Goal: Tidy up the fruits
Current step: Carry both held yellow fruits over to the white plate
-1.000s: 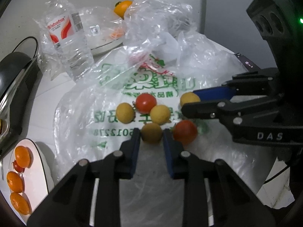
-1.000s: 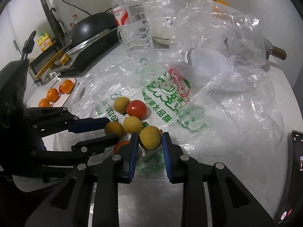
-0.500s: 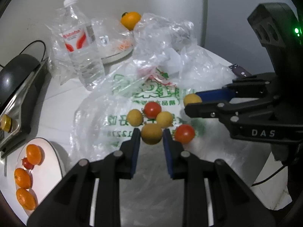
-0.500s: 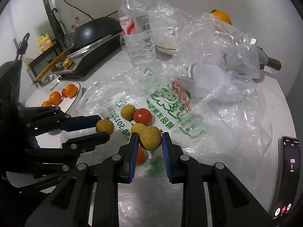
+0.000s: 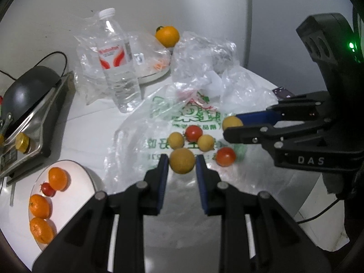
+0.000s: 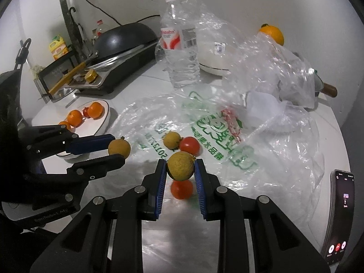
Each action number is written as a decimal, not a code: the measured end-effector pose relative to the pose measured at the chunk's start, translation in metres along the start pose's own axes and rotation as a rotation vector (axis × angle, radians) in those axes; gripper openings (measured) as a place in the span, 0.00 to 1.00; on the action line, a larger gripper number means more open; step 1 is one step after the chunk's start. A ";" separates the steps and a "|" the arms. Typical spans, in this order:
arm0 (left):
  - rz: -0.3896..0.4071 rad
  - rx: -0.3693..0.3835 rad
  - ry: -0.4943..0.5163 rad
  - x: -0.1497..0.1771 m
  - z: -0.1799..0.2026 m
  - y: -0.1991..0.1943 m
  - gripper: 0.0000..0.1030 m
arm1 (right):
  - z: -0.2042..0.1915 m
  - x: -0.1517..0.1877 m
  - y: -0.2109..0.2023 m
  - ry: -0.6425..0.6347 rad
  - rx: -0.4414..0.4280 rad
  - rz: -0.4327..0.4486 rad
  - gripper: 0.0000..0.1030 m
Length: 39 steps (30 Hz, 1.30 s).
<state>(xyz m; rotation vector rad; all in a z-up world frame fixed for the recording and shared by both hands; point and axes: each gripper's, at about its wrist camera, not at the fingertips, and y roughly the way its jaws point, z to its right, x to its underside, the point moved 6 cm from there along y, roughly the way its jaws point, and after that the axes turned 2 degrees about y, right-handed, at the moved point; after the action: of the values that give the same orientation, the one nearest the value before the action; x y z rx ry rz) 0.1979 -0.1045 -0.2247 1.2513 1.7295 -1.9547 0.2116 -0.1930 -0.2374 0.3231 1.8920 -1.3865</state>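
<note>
Step in hand, as I read it: carrying picked fruit off the printed plastic bag (image 5: 182, 113).

The plate (image 5: 75, 195) of tangerines sits far left on the bench.

My left gripper (image 5: 182, 166) pinches a yellow-brown fruit (image 5: 182, 163); my right gripper (image 6: 179, 170) pinches another yellow-brown fruit (image 6: 180, 167).

Both grippers tilt downward, fruit clear of the bag.

Next move needs a swing left to the plate.

You see black fingers (image 5: 162, 168) with blue pads. The fruit between them (image 5: 182, 163) is dull yellow-brown. Two tomatoes (image 5: 193, 133) are red. The clear plastic bag (image 5: 159, 118) carries green printed characters. The plate (image 5: 75, 191) is white, its mandarins (image 5: 58, 178) orange. The bottle (image 5: 118, 68) has a red-and-white label and white cap.
</note>
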 end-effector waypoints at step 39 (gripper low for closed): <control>0.037 -0.140 -0.152 0.072 -0.124 -0.059 0.24 | -0.128 -0.032 0.031 -0.165 -0.040 -0.032 0.26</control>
<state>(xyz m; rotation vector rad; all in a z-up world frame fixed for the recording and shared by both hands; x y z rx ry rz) 0.1682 0.0474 -0.2271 1.0517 1.7212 -1.8223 0.1981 -0.0594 -0.2211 0.1546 1.7931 -1.3518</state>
